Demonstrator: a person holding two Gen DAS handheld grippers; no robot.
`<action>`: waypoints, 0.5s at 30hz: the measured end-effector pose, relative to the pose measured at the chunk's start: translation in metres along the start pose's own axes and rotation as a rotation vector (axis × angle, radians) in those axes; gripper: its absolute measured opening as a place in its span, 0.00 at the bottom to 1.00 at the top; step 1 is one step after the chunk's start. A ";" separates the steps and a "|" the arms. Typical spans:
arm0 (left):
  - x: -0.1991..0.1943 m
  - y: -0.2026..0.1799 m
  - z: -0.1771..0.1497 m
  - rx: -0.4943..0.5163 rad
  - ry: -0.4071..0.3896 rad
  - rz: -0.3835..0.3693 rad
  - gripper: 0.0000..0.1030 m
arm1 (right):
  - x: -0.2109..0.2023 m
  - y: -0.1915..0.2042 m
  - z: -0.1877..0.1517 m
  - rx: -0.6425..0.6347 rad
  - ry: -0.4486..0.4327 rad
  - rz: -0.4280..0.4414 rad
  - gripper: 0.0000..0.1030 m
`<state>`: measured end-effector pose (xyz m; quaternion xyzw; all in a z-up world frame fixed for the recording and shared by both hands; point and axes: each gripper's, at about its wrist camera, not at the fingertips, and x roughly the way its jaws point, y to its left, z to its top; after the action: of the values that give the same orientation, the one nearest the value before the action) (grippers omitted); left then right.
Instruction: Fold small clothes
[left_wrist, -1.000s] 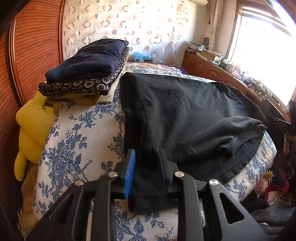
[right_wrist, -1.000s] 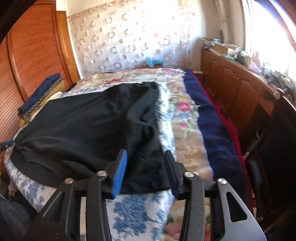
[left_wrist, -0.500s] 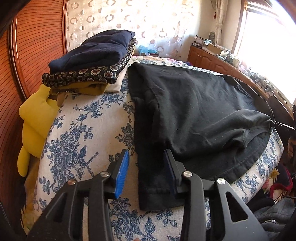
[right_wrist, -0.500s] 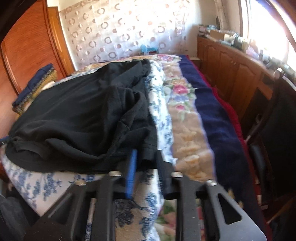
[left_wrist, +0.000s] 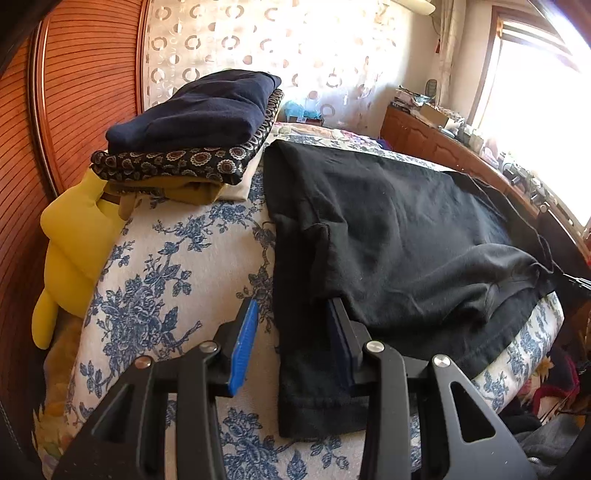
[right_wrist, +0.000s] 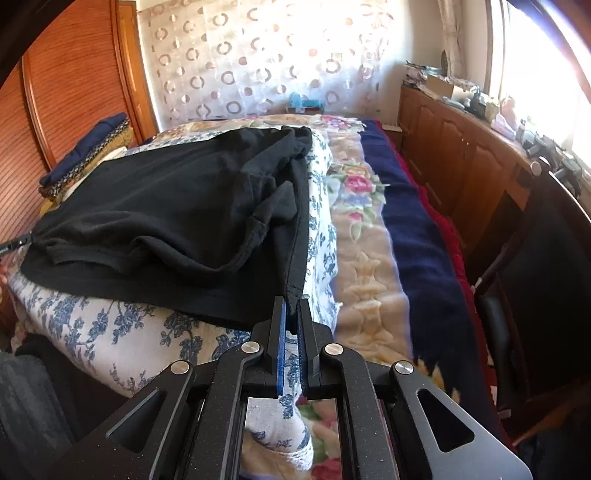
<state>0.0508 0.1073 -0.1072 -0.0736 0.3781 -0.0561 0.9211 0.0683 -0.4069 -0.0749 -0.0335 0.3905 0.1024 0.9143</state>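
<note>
A black garment (left_wrist: 399, 236) lies spread on the blue-flowered bed cover (left_wrist: 166, 280), partly folded over itself. My left gripper (left_wrist: 291, 328) is open, its jaws wide apart over the garment's near left edge, holding nothing. In the right wrist view the same black garment (right_wrist: 177, 218) covers the bed's left half. My right gripper (right_wrist: 291, 314) is shut on its near right corner, the hem pinched between the blue pads.
A stack of folded clothes (left_wrist: 199, 129) sits at the far left by the wooden headboard (left_wrist: 85, 92), over a yellow cushion (left_wrist: 74, 251). A floral and navy blanket (right_wrist: 402, 236) covers the bed's right side. Wooden cabinets (right_wrist: 461, 147) and a dark chair (right_wrist: 535, 266) stand right.
My left gripper let go of the garment's edge and opened. My right gripper closed on the garment's near right corner and drew it taut.
</note>
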 end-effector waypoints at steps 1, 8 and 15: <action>-0.001 -0.001 0.001 0.001 -0.005 -0.002 0.36 | 0.000 0.002 0.002 -0.001 -0.007 0.002 0.03; -0.018 -0.008 0.004 0.015 -0.052 -0.005 0.36 | -0.011 0.017 0.017 -0.033 -0.057 -0.025 0.11; -0.015 -0.018 0.007 0.042 -0.057 0.003 0.36 | -0.012 0.041 0.031 -0.051 -0.110 0.007 0.32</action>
<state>0.0441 0.0923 -0.0886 -0.0552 0.3507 -0.0606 0.9329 0.0736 -0.3646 -0.0436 -0.0500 0.3368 0.1172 0.9329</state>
